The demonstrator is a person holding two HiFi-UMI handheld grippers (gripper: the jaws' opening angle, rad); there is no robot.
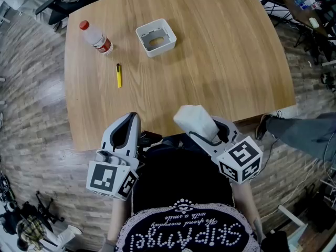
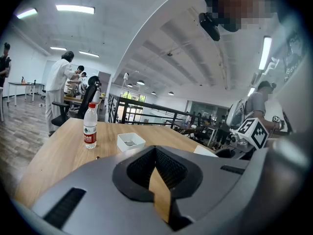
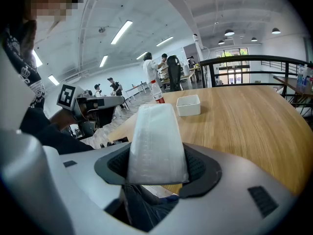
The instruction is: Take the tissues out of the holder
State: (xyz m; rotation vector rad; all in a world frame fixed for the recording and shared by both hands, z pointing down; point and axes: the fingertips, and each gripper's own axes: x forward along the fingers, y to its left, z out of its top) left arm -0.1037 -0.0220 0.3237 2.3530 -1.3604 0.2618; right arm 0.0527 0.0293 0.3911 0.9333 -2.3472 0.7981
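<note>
Both tongs sit low at the near edge of the pale wooden worktop (image 1: pixel 220 62), close in front of the person's body. The right tongs (image 3: pixel 156 166) are clamped on a soft white pack of tissues (image 3: pixel 156 141). The pack stands up between the dark pads, spreads them wide apart and sticks out well beyond their tips. In the head view the pack hangs over the near edge of the worktop, well apart from where it belongs. The left tongs (image 2: pixel 155 153) are closed, tips together, with nothing between them; only bare wood shows through the gap behind the tips.

The small square white plastic holder (image 1: pixel 164 47) stands on the far part of the worktop, to the left of the middle. Its inside looks shallow, with a dull brownish patch at the bottom and no white pack in it, though it is too small to be sure. To its left a clear plastic water bottle with a red cap and label (image 1: pixel 96 37) stands, and nearer than that lies a slim yellow pen (image 1: pixel 119 75).

By this layout the removal looks done: the tissues are out and carried clear. What seems left is to set the pack down and let go.
</note>
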